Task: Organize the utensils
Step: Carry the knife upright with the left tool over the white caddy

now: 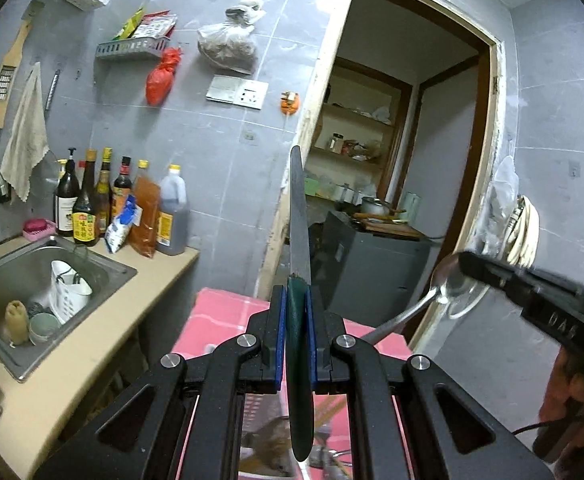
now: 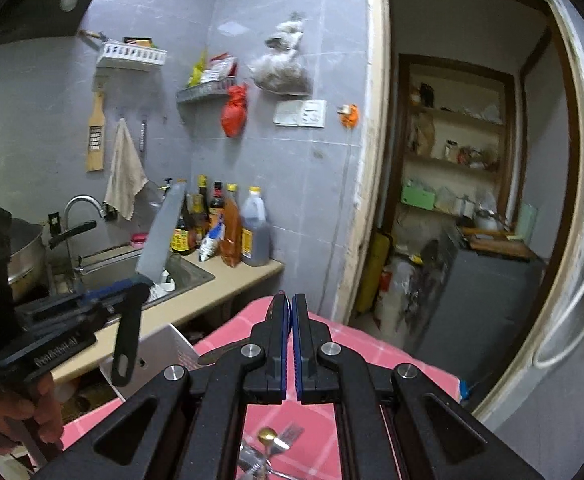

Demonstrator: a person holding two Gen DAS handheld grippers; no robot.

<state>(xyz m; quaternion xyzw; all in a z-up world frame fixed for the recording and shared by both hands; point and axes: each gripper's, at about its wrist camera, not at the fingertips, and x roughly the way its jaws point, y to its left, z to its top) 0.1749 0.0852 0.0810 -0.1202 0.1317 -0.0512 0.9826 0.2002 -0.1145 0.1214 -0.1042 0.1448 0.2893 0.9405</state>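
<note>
My left gripper (image 1: 296, 300) is shut on a knife (image 1: 300, 216) by its dark green handle, blade pointing up and away. The knife also shows in the right wrist view (image 2: 159, 236), held in the left gripper (image 2: 131, 284). My right gripper (image 2: 290, 308) is shut on a metal spoon (image 1: 448, 284); in the left wrist view its fingers (image 1: 488, 270) clamp the bowl, the handle slanting down left. In its own view only the handle tip (image 2: 211, 357) shows. More utensils (image 2: 271, 440) lie on the pink checked cloth (image 2: 356, 344) below.
A white perforated basket (image 2: 171, 344) stands at the cloth's left edge. Left is a counter (image 1: 139, 292) with a steel sink (image 1: 23, 280) holding a white holder, and sauce bottles (image 1: 123, 204) by the wall. A doorway (image 1: 404, 160) opens behind.
</note>
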